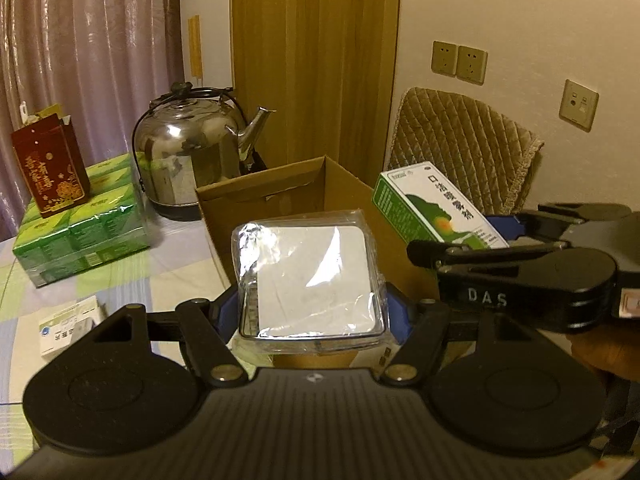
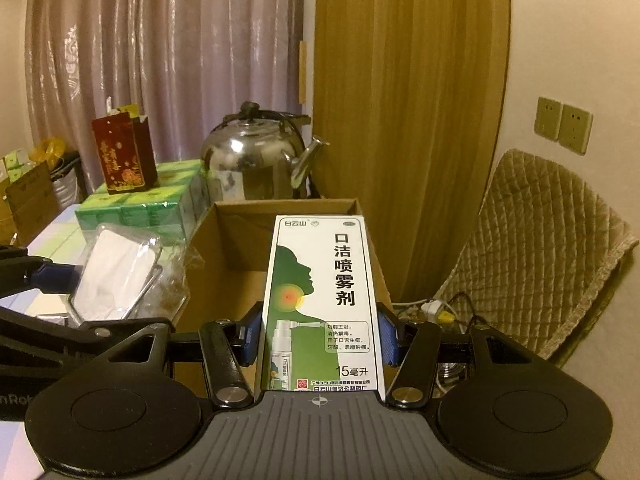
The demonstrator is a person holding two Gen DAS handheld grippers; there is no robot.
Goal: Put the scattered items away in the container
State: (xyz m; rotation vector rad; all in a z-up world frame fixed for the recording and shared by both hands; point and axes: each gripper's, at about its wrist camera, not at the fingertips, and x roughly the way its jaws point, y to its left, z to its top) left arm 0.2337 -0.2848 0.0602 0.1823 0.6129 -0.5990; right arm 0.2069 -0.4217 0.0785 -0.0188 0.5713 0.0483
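Note:
My left gripper (image 1: 314,312) is shut on a clear-wrapped white pack (image 1: 310,276) and holds it over the near edge of the open cardboard box (image 1: 260,196). My right gripper (image 2: 320,340) is shut on a green and white spray box (image 2: 322,304) and holds it above the same cardboard box (image 2: 236,264). The spray box (image 1: 436,212) and the right gripper (image 1: 500,236) also show at the right of the left wrist view. The wrapped pack (image 2: 116,276) shows at the left of the right wrist view.
A steel kettle (image 1: 192,160) stands behind the box. A green wrapped pack stack (image 1: 84,224) carries a red carton (image 1: 50,164). A small white medicine box (image 1: 68,330) lies on the checked tablecloth (image 1: 172,248). A padded chair (image 1: 460,148) stands at the right.

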